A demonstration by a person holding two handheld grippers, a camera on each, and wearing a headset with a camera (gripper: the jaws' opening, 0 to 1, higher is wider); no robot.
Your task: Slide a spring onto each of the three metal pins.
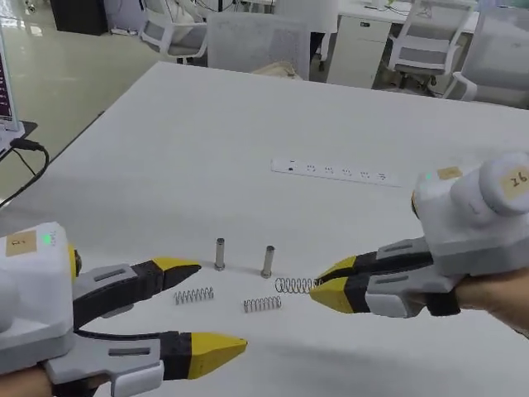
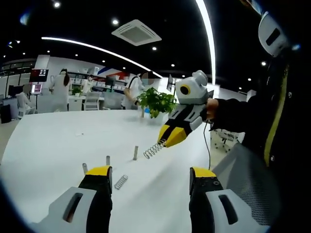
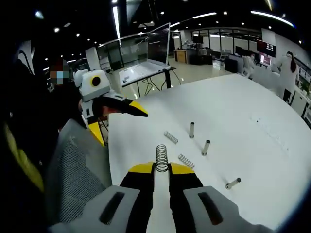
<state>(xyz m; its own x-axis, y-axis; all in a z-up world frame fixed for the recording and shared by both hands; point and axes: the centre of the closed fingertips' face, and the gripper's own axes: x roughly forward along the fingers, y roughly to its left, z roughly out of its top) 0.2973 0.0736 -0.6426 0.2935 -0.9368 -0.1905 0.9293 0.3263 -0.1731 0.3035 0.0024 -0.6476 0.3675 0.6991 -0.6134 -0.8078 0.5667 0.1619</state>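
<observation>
Two steel pins (image 1: 220, 253) (image 1: 268, 260) stand upright on the white table (image 1: 207, 149). A third pin (image 3: 233, 183) sits off to one side and looks tipped over. Two loose springs (image 1: 193, 295) (image 1: 262, 304) lie just in front of the pins. My right gripper (image 1: 318, 283) is shut on the end of a third spring (image 1: 295, 285), which sticks out of the tips (image 3: 161, 158) and hovers low beside the right-hand upright pin. My left gripper (image 1: 221, 304) is held open near the table's front edge, with nothing between its jaws, left of the springs.
A white power strip (image 1: 335, 172) lies further back on the table. Office chairs (image 1: 248, 41) and desks stand beyond the far edge. A laptop stand (image 3: 146, 63) is off the table's left side, and people are in the background.
</observation>
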